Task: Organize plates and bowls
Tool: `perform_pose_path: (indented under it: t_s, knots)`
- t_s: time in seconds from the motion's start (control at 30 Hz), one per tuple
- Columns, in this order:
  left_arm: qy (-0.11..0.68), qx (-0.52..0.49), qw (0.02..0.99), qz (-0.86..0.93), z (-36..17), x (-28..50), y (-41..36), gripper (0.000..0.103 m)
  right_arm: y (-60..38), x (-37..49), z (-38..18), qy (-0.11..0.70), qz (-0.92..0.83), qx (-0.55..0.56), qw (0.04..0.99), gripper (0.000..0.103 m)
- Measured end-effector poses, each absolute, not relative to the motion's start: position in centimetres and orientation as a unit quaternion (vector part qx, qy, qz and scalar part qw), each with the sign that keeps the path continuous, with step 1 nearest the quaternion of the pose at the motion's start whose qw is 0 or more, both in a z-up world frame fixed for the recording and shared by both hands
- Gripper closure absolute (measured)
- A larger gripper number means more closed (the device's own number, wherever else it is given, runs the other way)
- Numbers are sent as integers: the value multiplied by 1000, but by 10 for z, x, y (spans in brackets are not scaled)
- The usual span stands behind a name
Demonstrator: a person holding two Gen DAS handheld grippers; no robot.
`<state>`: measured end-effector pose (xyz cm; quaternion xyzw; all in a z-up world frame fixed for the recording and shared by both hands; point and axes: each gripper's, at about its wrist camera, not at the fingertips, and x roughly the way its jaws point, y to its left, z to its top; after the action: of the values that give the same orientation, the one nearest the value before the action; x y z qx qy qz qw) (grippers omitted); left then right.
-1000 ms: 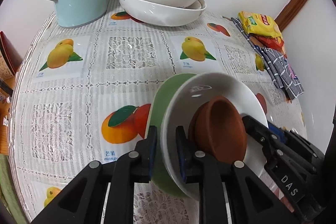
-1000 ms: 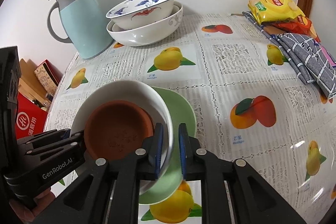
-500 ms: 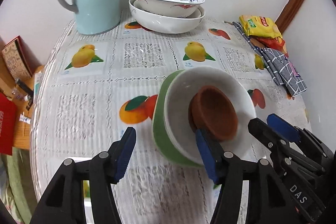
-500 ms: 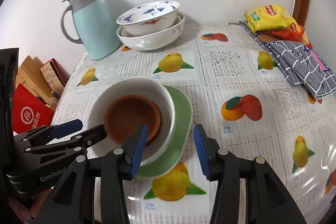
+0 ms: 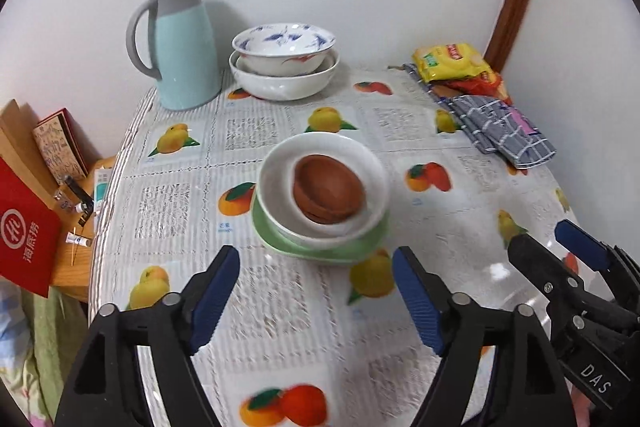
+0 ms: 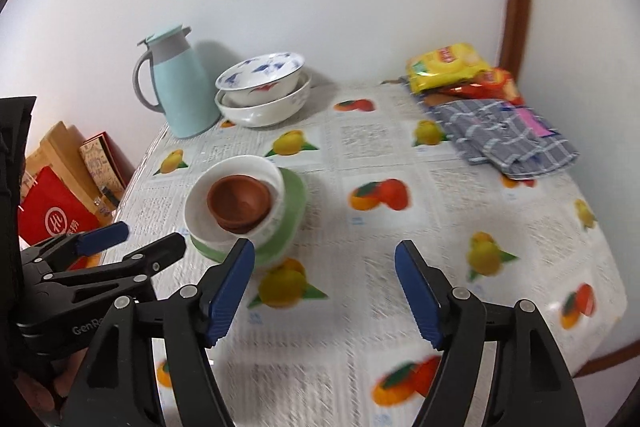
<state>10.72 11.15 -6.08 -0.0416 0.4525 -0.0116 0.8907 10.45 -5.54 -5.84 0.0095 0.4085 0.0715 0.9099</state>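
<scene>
A stack sits mid-table: a green plate (image 5: 320, 247) (image 6: 294, 211) under a white bowl (image 5: 276, 179) (image 6: 200, 219), with brown clay bowls (image 5: 328, 191) (image 6: 238, 203) nested inside. At the back, a blue-patterned bowl (image 5: 282, 45) (image 6: 260, 75) rests in a larger white bowl (image 5: 280, 83) (image 6: 264, 111). My left gripper (image 5: 316, 291) hovers above and in front of the stack, its jaws opening, nothing between them. My right gripper (image 6: 324, 291) also hangs back from the stack, jaws opening and empty. Each gripper shows in the other's view: the right gripper (image 5: 560, 247), the left gripper (image 6: 120, 239).
A pale blue jug (image 5: 180, 47) (image 6: 176, 87) stands at the back left. Snack packets (image 5: 456, 63) (image 6: 452, 67) and a folded checked cloth (image 5: 500, 123) (image 6: 508, 135) lie at the back right. Red and brown boxes (image 5: 28, 227) stand off the table's left edge.
Both grippers let go of the stack's rims, opened wide and pulled back and upward. The stack now rests flat on the table.
</scene>
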Motion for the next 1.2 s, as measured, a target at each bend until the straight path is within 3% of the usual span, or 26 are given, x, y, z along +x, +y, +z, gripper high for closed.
perform_pose_path:
  t_s: [0.23, 0.33, 0.43, 1.2]
  knots:
    - [423, -46, 905, -3, -43, 63, 81, 17, -89, 58, -47, 406, 37, -16, 913, 30]
    - [406, -32, 913, 0, -36, 47, 68, 17, -104, 38, -43, 399, 27, -9, 917, 14]
    - [399, -37, 916, -13, -30, 35, 60, 17, -112, 21, -38, 378, 11, -23, 926, 6]
    - [394, -33, 919, -2, -24, 9, 58, 17, -115, -14, -26, 371, 17, -16, 928, 6]
